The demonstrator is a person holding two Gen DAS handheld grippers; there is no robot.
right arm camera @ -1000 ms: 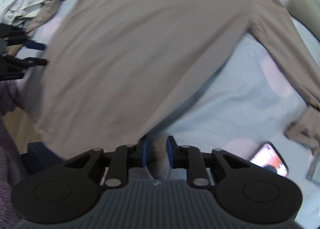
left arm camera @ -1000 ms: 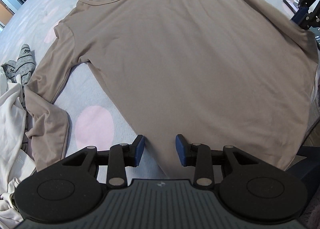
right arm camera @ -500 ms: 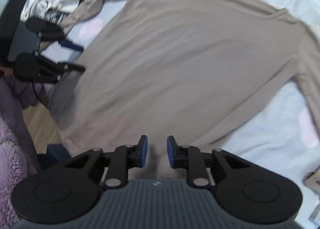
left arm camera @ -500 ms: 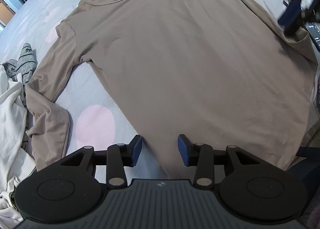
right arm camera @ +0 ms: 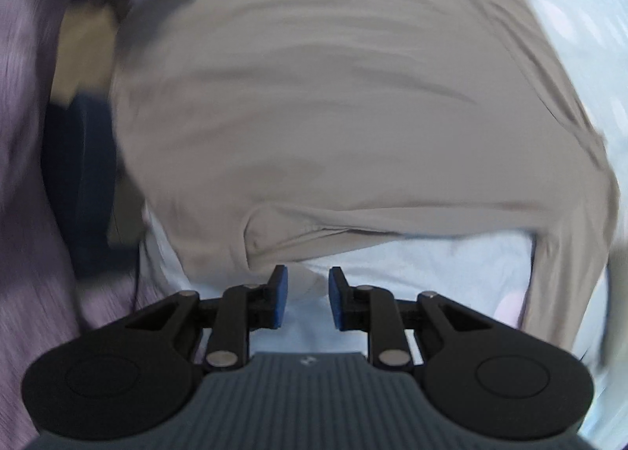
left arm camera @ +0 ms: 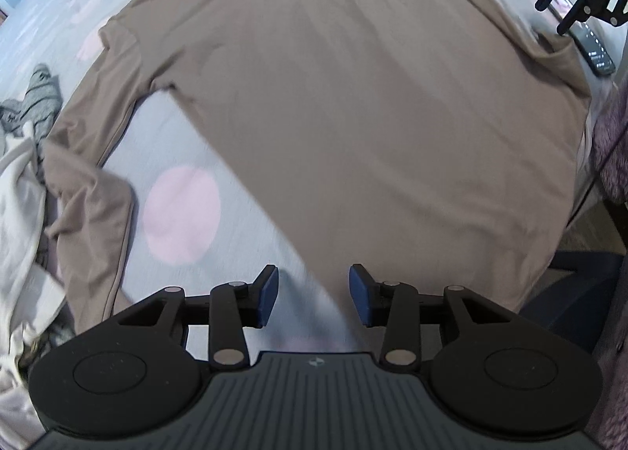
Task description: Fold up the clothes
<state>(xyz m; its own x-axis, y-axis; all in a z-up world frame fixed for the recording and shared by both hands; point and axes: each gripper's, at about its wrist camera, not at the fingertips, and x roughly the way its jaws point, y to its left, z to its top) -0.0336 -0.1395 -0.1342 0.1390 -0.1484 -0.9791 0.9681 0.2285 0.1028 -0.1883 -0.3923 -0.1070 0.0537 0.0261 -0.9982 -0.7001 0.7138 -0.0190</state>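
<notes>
A: Taupe jersey, the long-sleeved shirt (left arm camera: 353, 104) lies spread flat on the pale bedsheet (left arm camera: 180, 214) with pink dots.

B: And the left gripper (left arm camera: 314, 295)?

A: Jaws spread, empty, above the shirt's near-left hem corner.

B: The right gripper (right arm camera: 308, 302)?

A: Jaws parted, nothing pinched, over the sheet just beside the shirt's rumpled edge.

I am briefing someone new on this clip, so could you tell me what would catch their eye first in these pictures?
A large taupe long-sleeved shirt spread flat fills the middle of both views, lying on a pale blue bedsheet with pink dots. The left gripper hovers open over the shirt's lower corner. At the left edge, a heap of white and grey clothes lies beside the shirt's sleeve.
</notes>
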